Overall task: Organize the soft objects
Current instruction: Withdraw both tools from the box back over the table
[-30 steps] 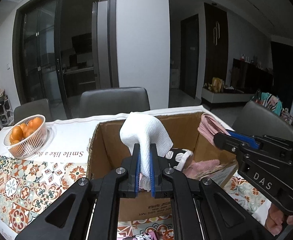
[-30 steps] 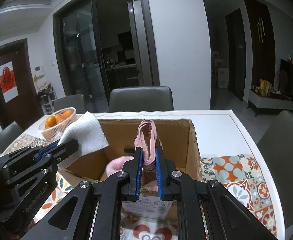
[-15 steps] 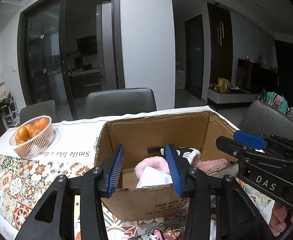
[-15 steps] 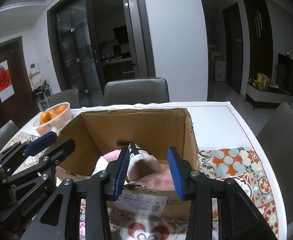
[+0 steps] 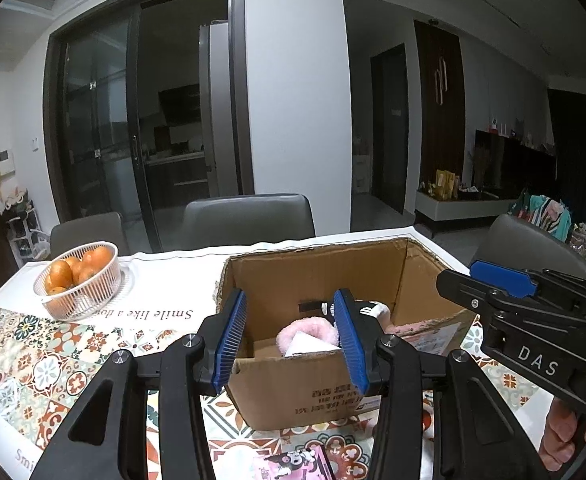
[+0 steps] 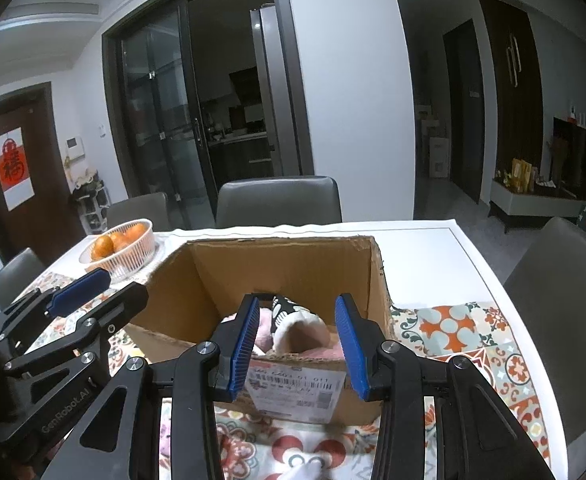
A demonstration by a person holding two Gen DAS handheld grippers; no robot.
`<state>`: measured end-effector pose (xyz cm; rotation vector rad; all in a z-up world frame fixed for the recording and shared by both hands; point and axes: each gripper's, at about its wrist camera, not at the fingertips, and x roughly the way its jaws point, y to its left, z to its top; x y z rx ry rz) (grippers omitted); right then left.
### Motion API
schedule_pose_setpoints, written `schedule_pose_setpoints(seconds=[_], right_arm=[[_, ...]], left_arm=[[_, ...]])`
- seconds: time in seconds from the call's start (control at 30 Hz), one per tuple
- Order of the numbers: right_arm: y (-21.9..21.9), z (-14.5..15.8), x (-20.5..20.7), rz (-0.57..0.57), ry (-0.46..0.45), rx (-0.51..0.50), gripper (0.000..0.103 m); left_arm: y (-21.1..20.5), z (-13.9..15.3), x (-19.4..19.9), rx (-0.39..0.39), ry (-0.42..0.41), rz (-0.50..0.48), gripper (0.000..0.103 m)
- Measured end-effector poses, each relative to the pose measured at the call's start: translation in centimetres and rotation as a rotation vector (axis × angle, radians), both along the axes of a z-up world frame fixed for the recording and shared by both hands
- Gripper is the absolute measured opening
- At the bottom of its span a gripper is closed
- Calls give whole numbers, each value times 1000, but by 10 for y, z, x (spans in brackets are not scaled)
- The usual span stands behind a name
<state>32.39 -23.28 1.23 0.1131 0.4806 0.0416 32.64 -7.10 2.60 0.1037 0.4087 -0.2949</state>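
An open cardboard box (image 5: 313, 276) stands on the table and also shows in the right wrist view (image 6: 285, 264). Inside lie a white cloth (image 5: 307, 347), a pink fluffy item (image 5: 293, 330), a black and white soft item (image 6: 289, 312) and a pink cloth (image 5: 413, 326). My left gripper (image 5: 291, 344) is open and empty, in front of the box's near wall. My right gripper (image 6: 299, 344) is open and empty, in front of the same box from the right side. Each gripper shows in the other's view: the right one (image 5: 505, 284) and the left one (image 6: 81, 292).
A white basket of oranges (image 5: 79, 280) stands at the left on the patterned tablecloth (image 5: 33, 364). A pink printed item (image 5: 293, 464) lies near the front edge. Something white (image 6: 309, 470) lies below the right gripper. Grey chairs (image 5: 249, 216) surround the table.
Both grippers opened and let go: the white cloth and the pink cloth dropped into the box. Both grippers then drew back a little from the box.
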Motion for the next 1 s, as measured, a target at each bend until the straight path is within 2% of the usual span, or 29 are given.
schedule_pose_setpoints(seconds=[0.57, 1.0], right_arm=[[12, 5, -46, 15, 10, -12, 41], [21, -23, -70, 36, 89, -1, 41]], left_arm=[[11, 1, -46, 14, 2, 27, 50], [17, -25, -70, 23, 75, 34, 59]])
